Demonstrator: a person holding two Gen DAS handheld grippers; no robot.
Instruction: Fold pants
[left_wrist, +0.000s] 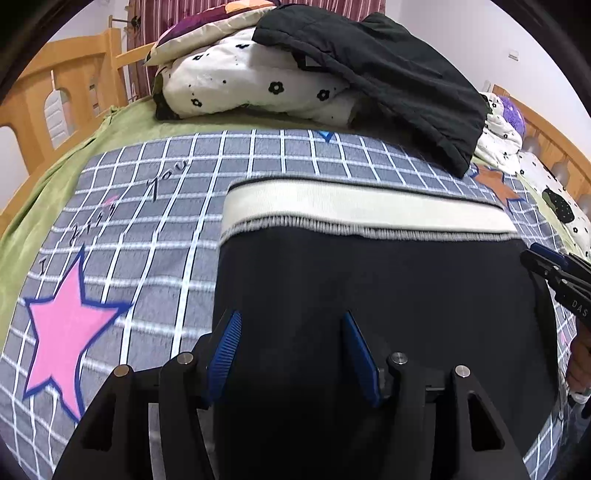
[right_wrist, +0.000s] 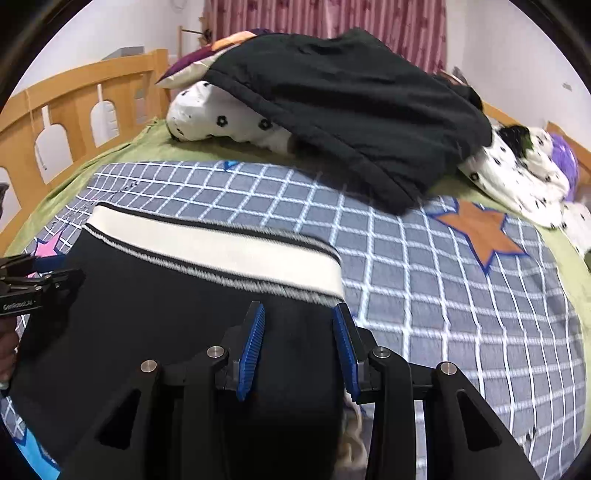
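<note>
While you hold both grippers low over the bed, the dark pants (left_wrist: 369, 295) lie flat on the checked blanket (left_wrist: 155, 206), their white waistband (left_wrist: 362, 210) at the far end and the legs running back toward you, under the cameras and out of sight. So the long axis points straight away from your fingers, and the waistband crosses it from left to right.

Start at the left. The pink star (left_wrist: 62, 332) on the blanket sits well clear of the garment. Your left gripper (left_wrist: 291, 354) hangs just inside the pants' left edge, its blue pads (left_wrist: 225, 354) spread with dark cloth showing in the gap; whether the tips already touch the cloth you cannot tell from here, and nothing is pinched.

Moving right, your right gripper (right_wrist: 299, 350) sits at the right edge, just short of the waistband's right corner. Its pads (right_wrist: 251, 350) stand apart too, narrower than the left pair, with the garment's edge between them and the outer pad over the blanket.

Each hand is nearest its own side, so a fold would likely take both edges together. Beyond lie a black garment (right_wrist: 351, 110) and a spotted quilt (right_wrist: 221, 114), well apart from the pants.
</note>
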